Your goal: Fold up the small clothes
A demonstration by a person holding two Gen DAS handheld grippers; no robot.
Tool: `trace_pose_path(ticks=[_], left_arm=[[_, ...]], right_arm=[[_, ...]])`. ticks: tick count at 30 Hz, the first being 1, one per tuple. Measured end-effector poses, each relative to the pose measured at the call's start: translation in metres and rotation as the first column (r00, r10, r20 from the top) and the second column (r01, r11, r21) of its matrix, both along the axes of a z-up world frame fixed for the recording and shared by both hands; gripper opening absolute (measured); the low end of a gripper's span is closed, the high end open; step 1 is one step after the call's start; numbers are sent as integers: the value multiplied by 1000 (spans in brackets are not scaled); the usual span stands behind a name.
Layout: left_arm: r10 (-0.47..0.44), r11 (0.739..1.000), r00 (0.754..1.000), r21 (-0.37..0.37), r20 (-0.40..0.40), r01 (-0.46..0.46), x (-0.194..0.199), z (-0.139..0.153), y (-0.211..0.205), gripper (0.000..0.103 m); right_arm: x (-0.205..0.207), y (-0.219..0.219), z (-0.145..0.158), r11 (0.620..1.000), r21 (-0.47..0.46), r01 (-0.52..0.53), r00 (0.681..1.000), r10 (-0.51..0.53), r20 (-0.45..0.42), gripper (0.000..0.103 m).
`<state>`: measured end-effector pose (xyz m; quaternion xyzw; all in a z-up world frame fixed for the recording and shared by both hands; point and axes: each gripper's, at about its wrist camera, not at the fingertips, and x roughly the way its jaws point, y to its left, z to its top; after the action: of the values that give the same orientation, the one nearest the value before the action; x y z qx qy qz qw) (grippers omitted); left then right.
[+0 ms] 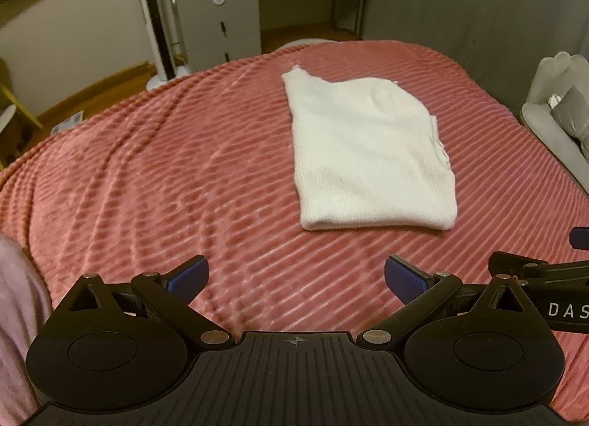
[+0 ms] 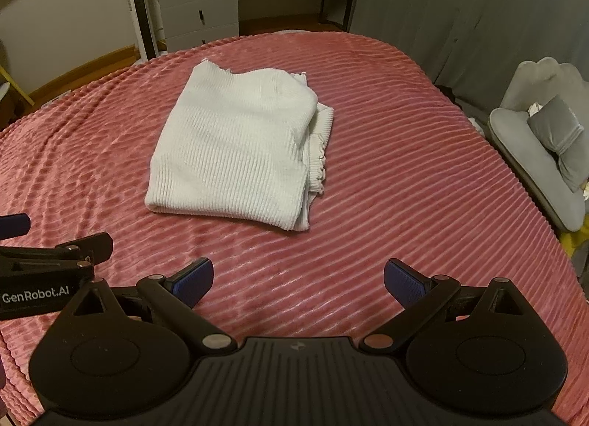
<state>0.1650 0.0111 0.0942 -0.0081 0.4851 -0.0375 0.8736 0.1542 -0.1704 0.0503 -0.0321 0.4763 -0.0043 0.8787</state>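
A white ribbed knit garment (image 1: 368, 157) lies folded into a neat rectangle on the pink ribbed bedspread (image 1: 165, 176); it also shows in the right wrist view (image 2: 235, 146). My left gripper (image 1: 296, 279) is open and empty, held above the bedspread short of the garment's near edge. My right gripper (image 2: 298, 280) is open and empty, also short of the garment, to its right. Each gripper's body shows at the edge of the other's view.
A grey drawer cabinet (image 1: 217, 25) and a desk stand beyond the bed's far edge. A grey armchair (image 2: 545, 139) with a cushion sits to the right. Grey curtains hang at the back right. Pale cloth (image 1: 14, 315) lies at the left edge.
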Motion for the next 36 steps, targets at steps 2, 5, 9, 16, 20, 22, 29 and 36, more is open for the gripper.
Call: trace_pose_path(ticks=[2,5,9,16,20,22,29,36], left_arm=[[0,1000,1000,-2,4,0,0,0,0,103],[0,1000,1000,-3,4,0,0,-1,0,103],[3,1000,1000,-3,10,-3,0,-1,1,103],[19,1000,999,-7,25,-19,0,2,5,103],[24,1000,999,-5,26,-24,1,2,4,103],[31,1000,999,1,24,-31,2,1,4,103],[32,999,999,6,23,-32,0,-1,4,103],[33,999,999,9,5,-34,-1,-3,5,103]], right_arm=[[0,0,0,1000,-1,2,1000,-2,-1,99],[0,0,0,1000,-6,2,1000,-2,0,99],[0,1,0,1000,-7,2,1000,-2,2,99],[1,0,0,1000,-5,5,1000,-5,2,99],[1,-1,0,1000,-8,5,1000,-5,4,99],[1,-2,0,1000,-5,5,1000,-5,5,99],[1,-4,0,1000,-5,5,1000,-5,5,99],[2,-3,-1,1000,-15,2,1000,-2,4,99]])
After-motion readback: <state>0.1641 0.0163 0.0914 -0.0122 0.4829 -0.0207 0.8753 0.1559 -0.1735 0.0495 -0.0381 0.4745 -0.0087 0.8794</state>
